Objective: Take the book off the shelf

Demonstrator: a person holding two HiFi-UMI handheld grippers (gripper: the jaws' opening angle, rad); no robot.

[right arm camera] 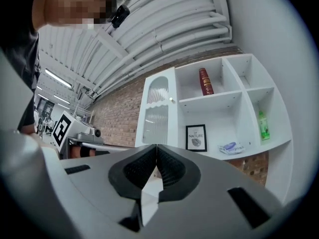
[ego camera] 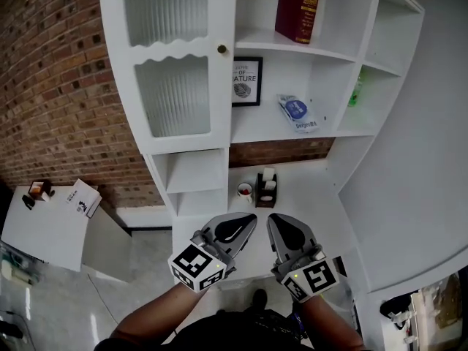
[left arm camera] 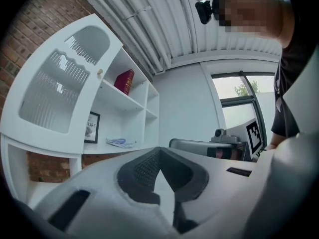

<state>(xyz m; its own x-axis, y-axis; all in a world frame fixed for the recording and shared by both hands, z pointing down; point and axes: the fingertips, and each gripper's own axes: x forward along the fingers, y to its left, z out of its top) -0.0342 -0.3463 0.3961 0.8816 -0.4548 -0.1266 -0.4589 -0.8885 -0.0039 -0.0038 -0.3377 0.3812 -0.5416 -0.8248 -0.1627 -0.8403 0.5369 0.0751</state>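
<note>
A dark red book (ego camera: 298,6) stands upright, leaning a little, in the top middle compartment of the white shelf unit (ego camera: 307,50). It also shows in the left gripper view as the red book (left arm camera: 124,81) and in the right gripper view as the red book (right arm camera: 205,81). Both grippers are held side by side low in the head view, well below and in front of the book. My left gripper (ego camera: 240,227) is shut with nothing between its pads. My right gripper (ego camera: 280,230) is shut and empty too.
One shelf below the book are a framed picture (ego camera: 247,81) and a blue packet (ego camera: 297,113); a green bottle (ego camera: 355,92) stands in the right compartment. A mug (ego camera: 245,191) and a small caddy (ego camera: 267,187) sit on the counter. A glass-panelled door (ego camera: 172,57) closes the left side.
</note>
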